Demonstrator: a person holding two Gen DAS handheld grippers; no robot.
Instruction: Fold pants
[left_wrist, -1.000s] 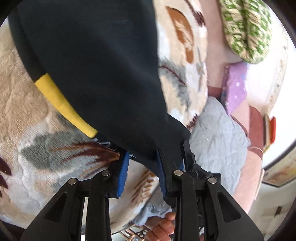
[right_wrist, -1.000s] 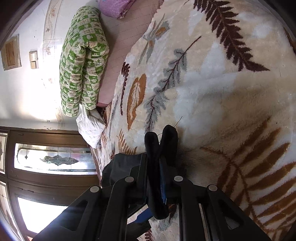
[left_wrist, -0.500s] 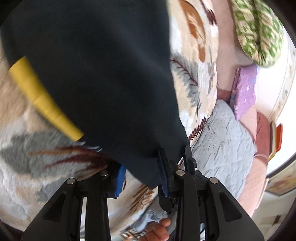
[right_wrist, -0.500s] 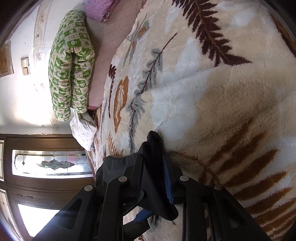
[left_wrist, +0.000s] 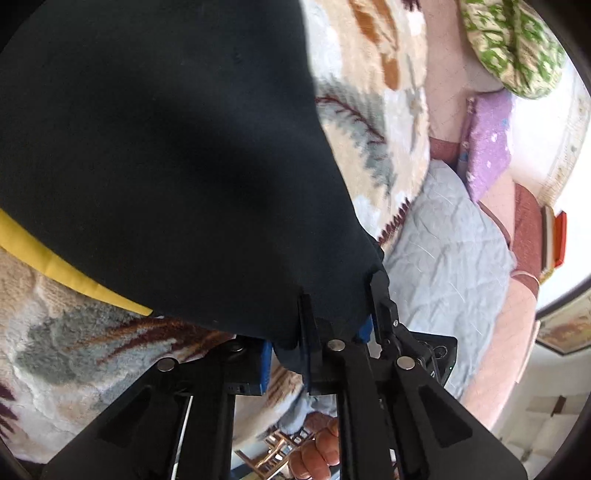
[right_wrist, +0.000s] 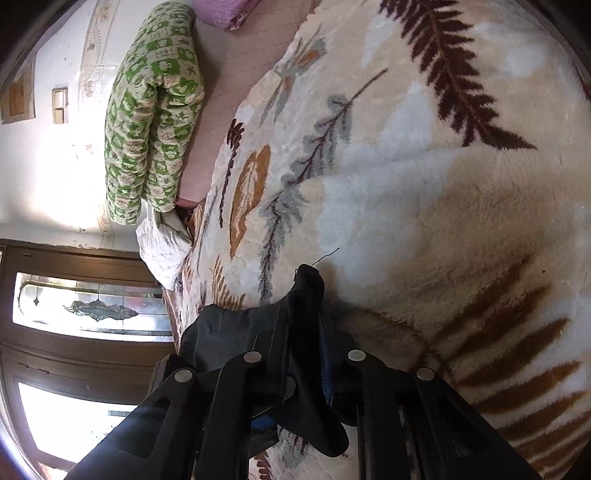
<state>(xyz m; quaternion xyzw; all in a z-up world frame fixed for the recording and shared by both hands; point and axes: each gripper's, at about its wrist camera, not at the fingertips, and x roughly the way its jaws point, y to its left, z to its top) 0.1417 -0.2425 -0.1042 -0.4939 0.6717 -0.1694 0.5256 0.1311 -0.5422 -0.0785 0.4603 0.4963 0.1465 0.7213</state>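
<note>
The black pants with a yellow stripe fill most of the left wrist view, lifted over the leaf-patterned blanket. My left gripper is shut on a corner of the pants. In the right wrist view my right gripper is shut on another bunched edge of the pants, held above the same blanket. The rest of the pants is hidden in that view.
A green patterned quilt roll and a purple pillow lie at the bed's far side. A grey-blue quilt lies beside the blanket. A glass door stands beyond the bed's edge. A hand shows below the left gripper.
The left gripper has drawn the pants closer, so the black cloth fills more of its view and the yellow stripe has slid left. The right gripper has shifted a little over the blanket.
</note>
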